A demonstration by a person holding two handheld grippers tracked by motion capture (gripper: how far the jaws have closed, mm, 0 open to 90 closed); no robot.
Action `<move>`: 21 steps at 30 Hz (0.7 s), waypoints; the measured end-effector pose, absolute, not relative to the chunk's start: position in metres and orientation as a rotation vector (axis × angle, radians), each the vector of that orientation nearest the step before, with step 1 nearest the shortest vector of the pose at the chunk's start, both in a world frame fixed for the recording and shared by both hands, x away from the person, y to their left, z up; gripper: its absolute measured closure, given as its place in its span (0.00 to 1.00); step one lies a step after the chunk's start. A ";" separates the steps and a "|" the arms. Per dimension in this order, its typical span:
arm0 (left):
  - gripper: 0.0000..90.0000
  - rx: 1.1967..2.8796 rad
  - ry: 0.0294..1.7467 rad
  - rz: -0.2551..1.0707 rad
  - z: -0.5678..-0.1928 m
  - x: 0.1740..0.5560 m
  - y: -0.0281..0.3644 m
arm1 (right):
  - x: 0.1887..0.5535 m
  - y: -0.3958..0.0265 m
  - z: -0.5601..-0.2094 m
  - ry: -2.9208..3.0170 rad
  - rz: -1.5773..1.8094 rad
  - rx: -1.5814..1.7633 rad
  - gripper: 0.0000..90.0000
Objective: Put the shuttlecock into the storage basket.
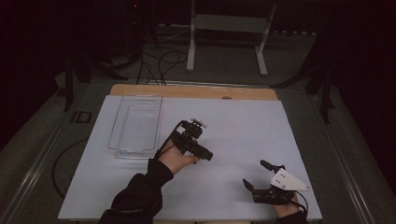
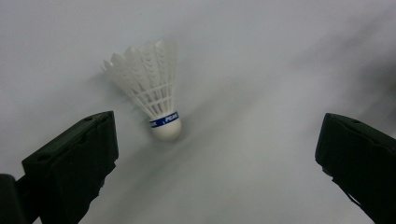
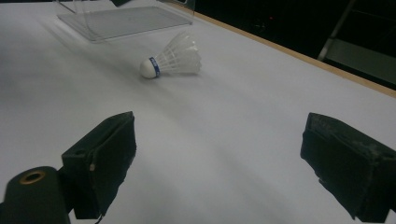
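White table [image 1: 243, 140], dark room; shuttlecock [image 2: 152, 88] lying; both grippers' jaws wide, empty

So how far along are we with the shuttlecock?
Nothing looks done yet: the shuttlecock lies on its side on the white table. In hand: the left gripper, open, hovers over it. Left: grasping it, perhaps for the clear tray. The right gripper waits open.
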State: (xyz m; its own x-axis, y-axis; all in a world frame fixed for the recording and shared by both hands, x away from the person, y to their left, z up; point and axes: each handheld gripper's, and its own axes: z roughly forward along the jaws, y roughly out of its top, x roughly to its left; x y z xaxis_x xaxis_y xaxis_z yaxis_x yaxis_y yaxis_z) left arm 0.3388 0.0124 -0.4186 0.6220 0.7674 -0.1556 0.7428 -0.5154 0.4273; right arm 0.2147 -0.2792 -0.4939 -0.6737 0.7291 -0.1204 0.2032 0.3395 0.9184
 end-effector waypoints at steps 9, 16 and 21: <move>0.00 2.330 1.317 0.084 -0.437 0.347 0.014 | 0.214 -0.279 -0.494 2.084 1.322 0.811 0.11; 0.00 2.309 1.379 0.089 -0.446 0.349 0.013 | 0.214 -0.278 -0.494 2.086 1.325 0.809 0.11; 0.09 2.332 1.417 0.081 -0.453 0.351 0.014 | 0.214 -0.278 -0.494 2.082 1.331 0.810 0.11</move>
State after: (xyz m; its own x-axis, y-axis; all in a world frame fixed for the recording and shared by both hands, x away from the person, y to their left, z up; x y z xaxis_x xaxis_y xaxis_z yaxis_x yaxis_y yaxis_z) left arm 0.3513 0.0140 -0.4530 0.4820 0.8616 -0.1592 0.8378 -0.4001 0.3716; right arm 0.2143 -0.2785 -0.4939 -0.6768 0.7269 -0.1163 0.1998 0.3334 0.9214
